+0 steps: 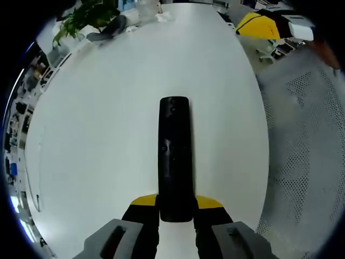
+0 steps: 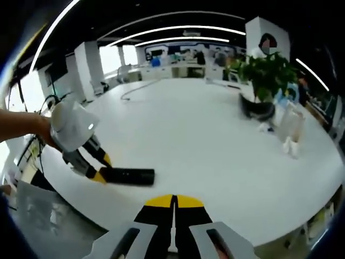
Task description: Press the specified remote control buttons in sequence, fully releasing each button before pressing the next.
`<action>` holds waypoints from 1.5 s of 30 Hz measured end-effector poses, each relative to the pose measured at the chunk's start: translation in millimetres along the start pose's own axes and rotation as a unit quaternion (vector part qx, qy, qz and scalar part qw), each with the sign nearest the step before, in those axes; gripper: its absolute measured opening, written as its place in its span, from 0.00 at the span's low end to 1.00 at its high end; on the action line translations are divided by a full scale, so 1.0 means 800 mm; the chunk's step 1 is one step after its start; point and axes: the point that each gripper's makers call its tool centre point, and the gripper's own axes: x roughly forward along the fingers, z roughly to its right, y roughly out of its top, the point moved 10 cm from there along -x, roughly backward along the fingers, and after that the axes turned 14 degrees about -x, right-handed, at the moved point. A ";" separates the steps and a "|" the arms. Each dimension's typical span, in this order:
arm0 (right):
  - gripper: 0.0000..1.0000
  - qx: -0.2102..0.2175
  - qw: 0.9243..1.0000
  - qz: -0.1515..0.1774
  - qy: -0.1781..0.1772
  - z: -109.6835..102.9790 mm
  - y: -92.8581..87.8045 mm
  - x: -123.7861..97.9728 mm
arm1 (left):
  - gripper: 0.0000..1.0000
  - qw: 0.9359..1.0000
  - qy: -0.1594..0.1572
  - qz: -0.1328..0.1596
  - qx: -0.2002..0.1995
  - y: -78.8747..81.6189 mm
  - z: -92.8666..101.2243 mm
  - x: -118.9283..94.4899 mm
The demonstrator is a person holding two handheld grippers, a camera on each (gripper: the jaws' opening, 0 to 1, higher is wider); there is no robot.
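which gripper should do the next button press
Right, probably. The left gripper is shut on the remote, holding its near end steady on the white table. The right gripper has its jaws closed on nothing and hangs apart from the remote, free to press.

A broad white table (image 2: 205,140) carries a potted plant (image 2: 261,81) under curved ceiling light strips (image 2: 178,28) in an open office.

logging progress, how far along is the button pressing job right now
Done: the left gripper is shut on the near end of the black remote, which lies on the white table. In hand: the right gripper is shut, clear of the remote, not touching any button. Left: the presses; whether any were already made cannot be told.
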 end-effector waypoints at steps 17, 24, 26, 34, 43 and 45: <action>0.00 0.051 0.989 0.099 -0.098 -0.010 0.029 -0.013 | 0.23 0.999 -0.013 0.012 0.029 -0.018 0.025 -0.002; 0.00 0.056 0.984 0.132 -0.105 -0.012 0.037 -0.019 | 0.23 0.999 -0.009 0.033 0.003 -0.026 0.035 -0.003; 0.00 0.054 0.989 0.106 -0.092 -0.017 0.028 -0.014 | 0.23 0.999 -0.011 0.037 -0.002 -0.027 0.035 -0.003; 0.00 0.123 0.987 0.095 -0.038 -0.016 0.020 -0.015 | 0.23 0.998 -0.014 0.059 -0.019 -0.036 0.042 -0.003; 0.00 0.110 0.993 0.047 -0.005 -0.026 0.018 -0.008 | 0.23 0.996 -0.018 0.078 -0.032 -0.047 0.056 -0.003; 0.00 0.107 0.993 0.047 -0.006 -0.026 0.019 -0.009 | 0.23 0.996 -0.018 0.079 -0.031 -0.049 0.061 -0.003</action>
